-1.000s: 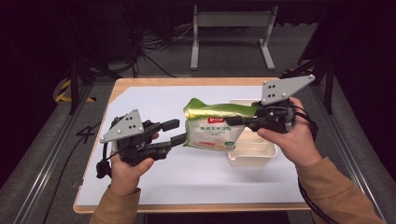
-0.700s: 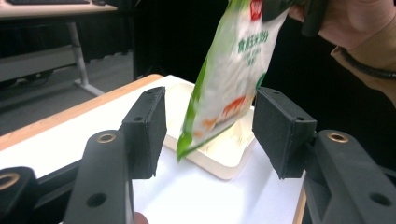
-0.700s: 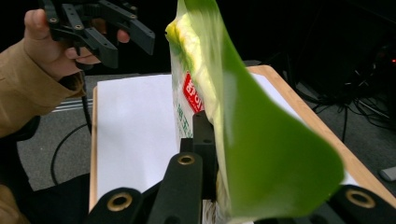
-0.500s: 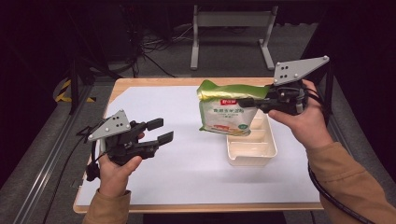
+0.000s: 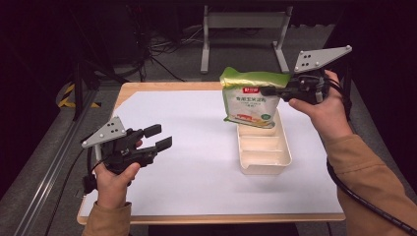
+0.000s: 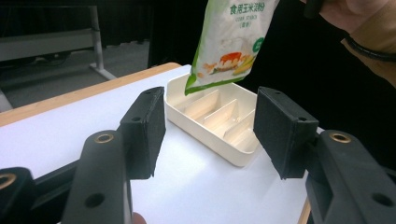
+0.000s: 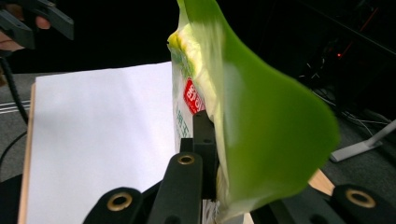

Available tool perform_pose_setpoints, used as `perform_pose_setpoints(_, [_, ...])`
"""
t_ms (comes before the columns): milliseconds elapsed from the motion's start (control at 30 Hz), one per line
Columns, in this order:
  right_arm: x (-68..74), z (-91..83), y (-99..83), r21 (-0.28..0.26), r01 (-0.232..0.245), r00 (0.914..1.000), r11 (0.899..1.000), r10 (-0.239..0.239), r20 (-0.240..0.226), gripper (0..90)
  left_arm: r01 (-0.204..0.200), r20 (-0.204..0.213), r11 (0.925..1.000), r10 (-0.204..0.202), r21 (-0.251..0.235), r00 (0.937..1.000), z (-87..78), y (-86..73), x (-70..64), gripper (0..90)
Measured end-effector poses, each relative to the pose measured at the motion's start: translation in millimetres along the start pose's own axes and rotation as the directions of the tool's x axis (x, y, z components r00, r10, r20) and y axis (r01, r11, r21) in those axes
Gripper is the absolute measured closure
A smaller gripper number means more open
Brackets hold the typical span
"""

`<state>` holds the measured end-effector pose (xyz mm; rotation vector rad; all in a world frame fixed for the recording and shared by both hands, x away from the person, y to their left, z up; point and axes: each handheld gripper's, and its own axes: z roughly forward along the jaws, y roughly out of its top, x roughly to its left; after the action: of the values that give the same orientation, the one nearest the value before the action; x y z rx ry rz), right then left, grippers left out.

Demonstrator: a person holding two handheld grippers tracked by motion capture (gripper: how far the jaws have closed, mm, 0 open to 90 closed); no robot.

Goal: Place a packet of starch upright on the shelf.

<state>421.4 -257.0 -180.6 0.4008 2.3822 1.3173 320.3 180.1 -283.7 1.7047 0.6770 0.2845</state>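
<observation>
The right gripper (image 5: pixel 268 91) is clamped on the upper edge of a green and white bag (image 5: pixel 250 98), jaws pinched tight on the flat seam, so the bag hangs upright in the air above the far end of a cream tray (image 5: pixel 264 147). Held by its top like that, the weight settles downward and the bottom corner dangles just over the tray's far compartment; from the left gripper view the bag (image 6: pixel 231 42) looks clear of the tray (image 6: pixel 215 119), though I can't be certain the lowest corner isn't brushing the rim. My guess is the bag is being lifted out of the tray or carried across it, and the top seam is the sensible place to hold something this limp

The left gripper (image 5: pixel 156 137) waits low over the near left part of the table (image 5: pixel 196 147), jaws apart with nothing between them, pointed toward the tray as if ready to steady it

The bag is glossy plastic film, soft and slightly puffed, with a red label and a printed picture of food near the bottom. In the right gripper view its green back (image 7: pixel 261 126) bulges and catches the light like thin foil. The tray is smooth, hard plastic, rectangular with rounded corners and thin dividers making several slots. The table is covered in a plain white matt sheet with a wooden edge showing round it
</observation>
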Motion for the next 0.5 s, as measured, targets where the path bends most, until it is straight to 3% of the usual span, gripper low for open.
perform_pose_setpoints(333, [-21.6, 5.1, -8.8, -0.012, 0.0, 0.9997, 1.0, 0.0, 0.026, 84.5, 0.032, -0.023, 0.9995, -0.032, 0.008, 0.9992, -7.0, -6.4, 6.7, 43.0])
perform_pose_setpoints(500, [-31.7, 11.1, -16.6, -0.02, 0.023, 0.9993, 1.0, -0.023, 0.028, 84.6, 0.044, -0.024, 0.9989, -0.044, 0.018, 0.9987, -7.0, -8.9, 9.7, 42.3])
